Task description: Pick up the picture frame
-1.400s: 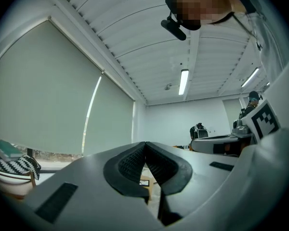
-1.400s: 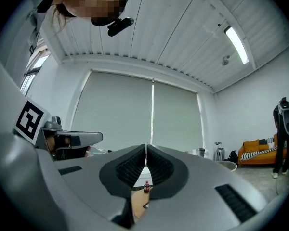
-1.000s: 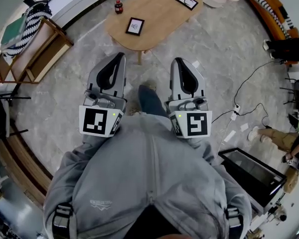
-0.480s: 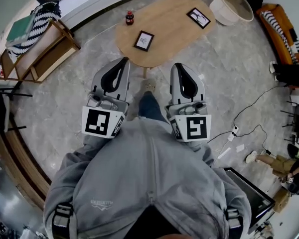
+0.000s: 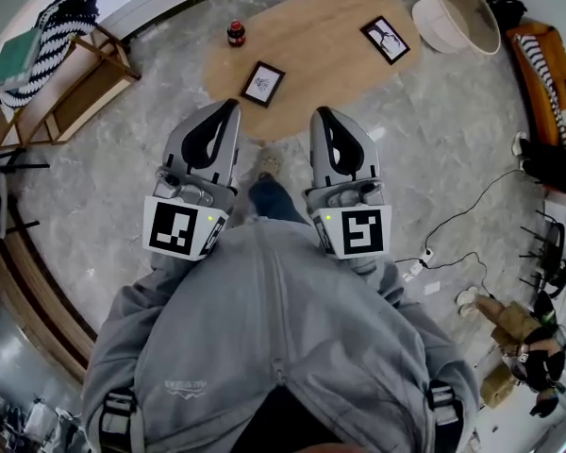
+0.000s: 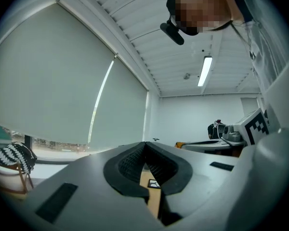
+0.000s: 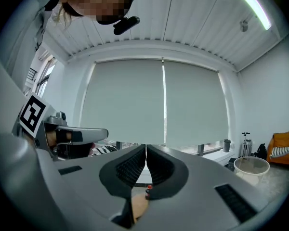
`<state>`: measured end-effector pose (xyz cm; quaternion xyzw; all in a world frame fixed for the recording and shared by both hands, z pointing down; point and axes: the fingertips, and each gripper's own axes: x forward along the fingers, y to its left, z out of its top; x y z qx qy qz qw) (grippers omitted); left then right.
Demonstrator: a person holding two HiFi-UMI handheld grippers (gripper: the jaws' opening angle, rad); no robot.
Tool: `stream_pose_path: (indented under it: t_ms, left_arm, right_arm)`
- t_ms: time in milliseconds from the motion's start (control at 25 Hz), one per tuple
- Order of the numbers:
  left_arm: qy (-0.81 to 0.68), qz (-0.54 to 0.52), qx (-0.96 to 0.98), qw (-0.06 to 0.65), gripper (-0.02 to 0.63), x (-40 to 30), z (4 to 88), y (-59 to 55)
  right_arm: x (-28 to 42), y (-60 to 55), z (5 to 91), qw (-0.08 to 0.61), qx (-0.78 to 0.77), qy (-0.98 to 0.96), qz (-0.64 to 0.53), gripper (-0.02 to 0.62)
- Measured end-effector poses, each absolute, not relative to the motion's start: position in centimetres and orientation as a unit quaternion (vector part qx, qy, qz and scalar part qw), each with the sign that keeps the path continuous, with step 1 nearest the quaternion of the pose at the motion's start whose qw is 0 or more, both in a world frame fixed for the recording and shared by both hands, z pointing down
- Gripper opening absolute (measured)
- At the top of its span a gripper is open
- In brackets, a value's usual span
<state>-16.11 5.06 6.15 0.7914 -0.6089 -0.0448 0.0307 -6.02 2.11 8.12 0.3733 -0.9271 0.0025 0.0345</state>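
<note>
Table (image 5: 325,59): oval, light wood, standing on the floor.
Floor (image 5: 443,149): grey, stone-patterned, running all round the table.
Bottle (image 5: 236,33): small, dark with a red cap, upright on the table at its left end, close to the far edge.
Near picture frame (image 5: 262,83): black-edged, lying flat on the table's left half, close to its near edge.
Far picture frame (image 5: 385,39): black-edged, flat on the table towards its right end.
Tub (image 5: 457,12): pale and round, on the floor just beyond the table's right end.
Wooden rack (image 5: 71,92): on the floor, well apart from the table's left end.
Cable (image 5: 453,201): dark, trailing over the floor to the right of the table, on its near side.
</note>
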Motion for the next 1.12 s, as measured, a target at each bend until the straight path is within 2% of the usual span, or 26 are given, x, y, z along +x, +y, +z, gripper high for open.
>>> stream_pose_path:
  t_ms: [400, 1120]
  left_arm:
    - [-0.63, -0.021, 0.776, 0.037, 0.018, -14.6, 7.6, -5.4]
    - [-0.609, -0.006, 0.79, 0.068, 0.018, -17.5, 10.1, -13.0]
  right_arm:
    - [-5.3, -8.2, 9.6, 0.027, 0.34, -0.94, 0.021, 0.032]
    - [-7.2, -15.0, 12.7, 0.048, 0.359, -0.931, 0.048, 0.032]
